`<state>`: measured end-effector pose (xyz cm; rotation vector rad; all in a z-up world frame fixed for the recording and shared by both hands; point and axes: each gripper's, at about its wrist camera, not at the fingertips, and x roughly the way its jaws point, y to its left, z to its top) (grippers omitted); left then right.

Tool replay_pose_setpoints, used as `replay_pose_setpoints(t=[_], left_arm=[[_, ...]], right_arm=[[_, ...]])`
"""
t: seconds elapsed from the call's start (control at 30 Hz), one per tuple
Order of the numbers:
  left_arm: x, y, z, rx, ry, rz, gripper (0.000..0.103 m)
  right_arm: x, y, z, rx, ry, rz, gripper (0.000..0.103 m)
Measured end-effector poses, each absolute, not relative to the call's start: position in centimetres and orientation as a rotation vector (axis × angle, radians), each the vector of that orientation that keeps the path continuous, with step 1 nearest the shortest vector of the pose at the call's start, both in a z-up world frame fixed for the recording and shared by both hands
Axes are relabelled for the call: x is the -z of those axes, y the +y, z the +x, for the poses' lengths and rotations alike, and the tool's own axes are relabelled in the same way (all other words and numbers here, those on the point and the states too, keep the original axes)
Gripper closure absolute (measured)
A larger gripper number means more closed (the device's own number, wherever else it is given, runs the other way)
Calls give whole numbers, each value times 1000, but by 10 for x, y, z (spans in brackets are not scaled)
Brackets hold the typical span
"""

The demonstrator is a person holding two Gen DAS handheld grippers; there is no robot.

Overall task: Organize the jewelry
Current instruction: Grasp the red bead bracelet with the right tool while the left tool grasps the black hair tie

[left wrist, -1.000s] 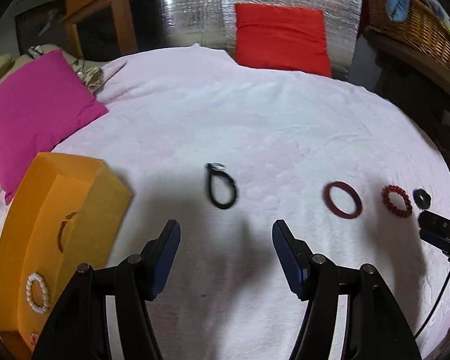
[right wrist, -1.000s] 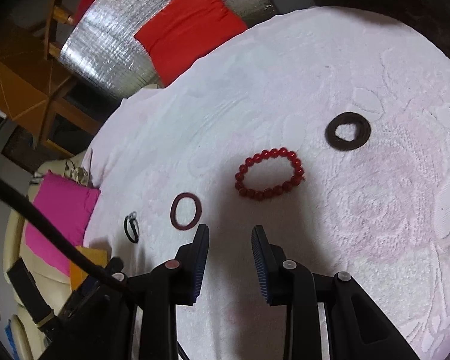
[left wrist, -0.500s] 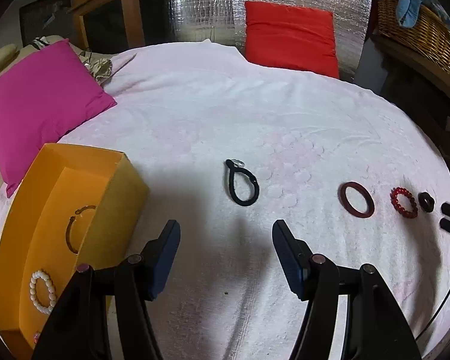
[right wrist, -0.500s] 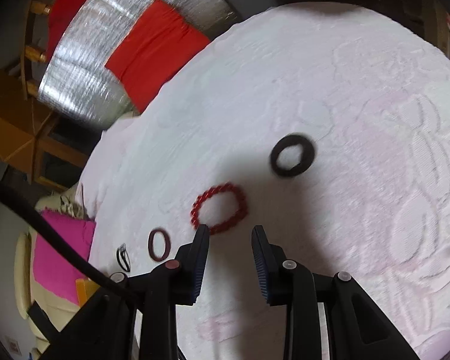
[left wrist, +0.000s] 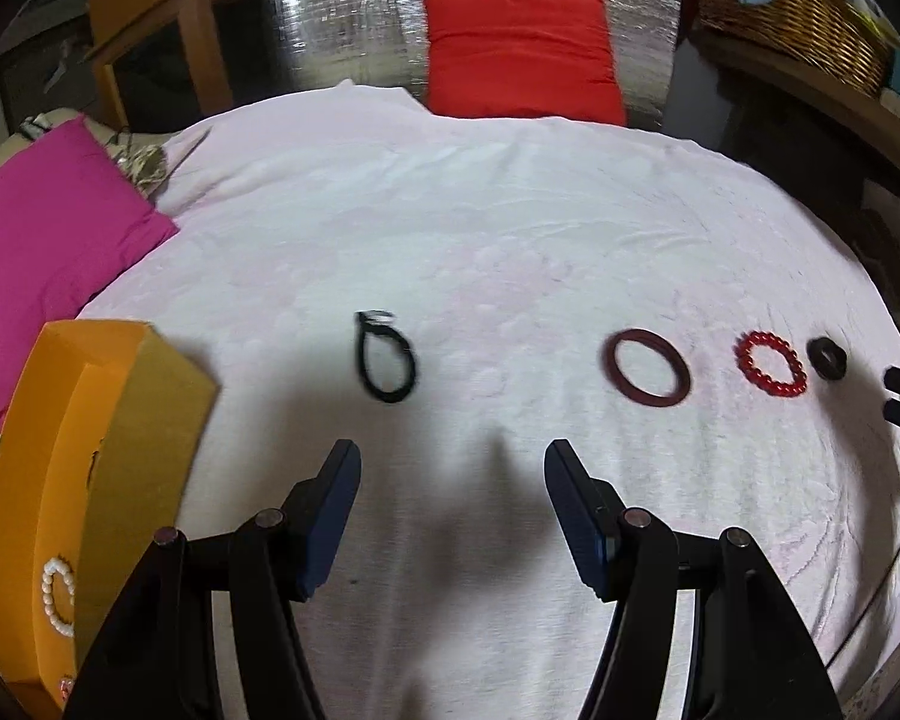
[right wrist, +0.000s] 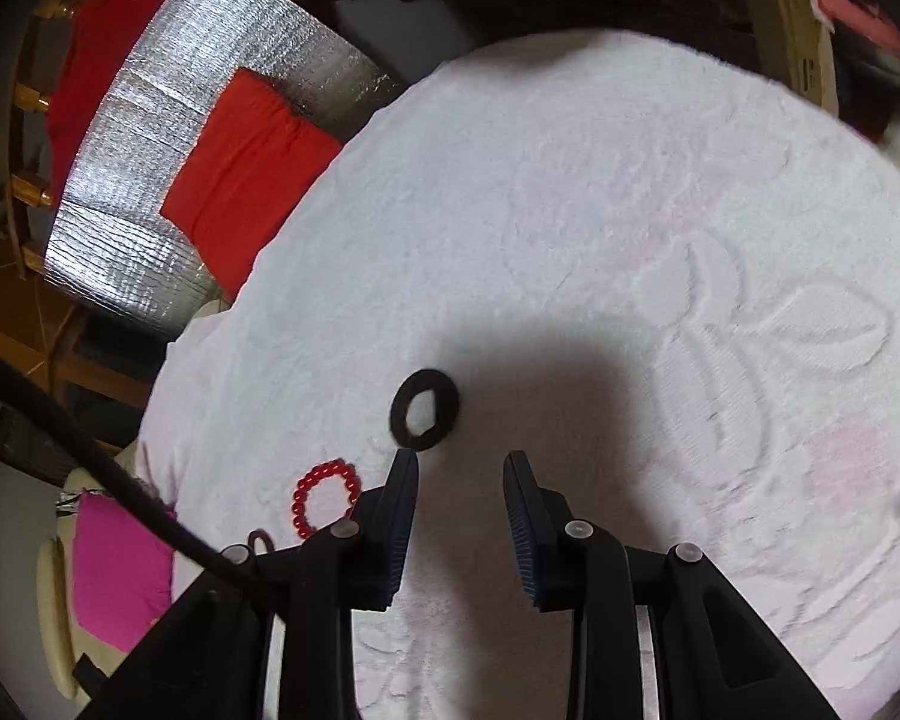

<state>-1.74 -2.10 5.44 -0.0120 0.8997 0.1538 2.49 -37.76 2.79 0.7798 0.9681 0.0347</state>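
Note:
On the pale pink blanket [left wrist: 510, 228] lie a black cord bracelet [left wrist: 385, 363], a dark red bangle [left wrist: 648, 366], a red bead bracelet [left wrist: 772, 365] and a small black ring [left wrist: 827, 357] in a row. My left gripper [left wrist: 450, 468] is open and empty, short of the black cord bracelet. An orange box [left wrist: 36, 480] at the left holds a white pearl bracelet [left wrist: 57, 597]. In the right wrist view my right gripper [right wrist: 459, 468] is open and empty, its left fingertip just below the black ring [right wrist: 424, 409]; the red bead bracelet [right wrist: 324, 498] lies to its left.
A magenta cushion [left wrist: 42, 240] lies at the blanket's left edge and a red cushion [left wrist: 519, 57] leans on a silver foil panel [left wrist: 342, 12] at the back. A wicker basket [left wrist: 798, 12] stands on a shelf at the back right.
The right gripper has slid right past the red bead bracelet to the black ring and rolled. The left gripper shifted a little; the orange box now shows more side wall.

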Motion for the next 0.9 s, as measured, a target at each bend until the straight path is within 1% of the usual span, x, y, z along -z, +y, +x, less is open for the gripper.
replay_pose_setpoints(t=[0.23, 0.37, 0.57, 0.7, 0.77, 0.8, 0.83, 0.9], left_arm=[[-49, -19, -15, -152, 924, -12, 38], [-53, 7, -15, -187, 915, -56, 38], [-58, 56, -17, -231, 907, -156, 38], [-58, 72, -18, -192, 900, -225, 38], [-56, 73, -17, -169, 897, -245, 38], [-55, 72, -15, -148, 895, -255, 38], [-54, 70, -13, -124, 893, -261, 38], [-53, 64, -7, -95, 887, -257, 38]], right_arm=[[-18, -328, 43, -121, 1009, 717, 71], [-11, -303, 55, -96, 1015, 640, 71], [-8, -281, 70, -45, 966, 493, 71], [-8, -269, 74, -17, 940, 401, 72], [-9, -259, 75, 3, 929, 335, 78], [-10, -255, 75, 6, 921, 306, 85], [-11, -253, 75, 5, 913, 294, 90], [-11, -255, 73, 6, 908, 300, 92]])
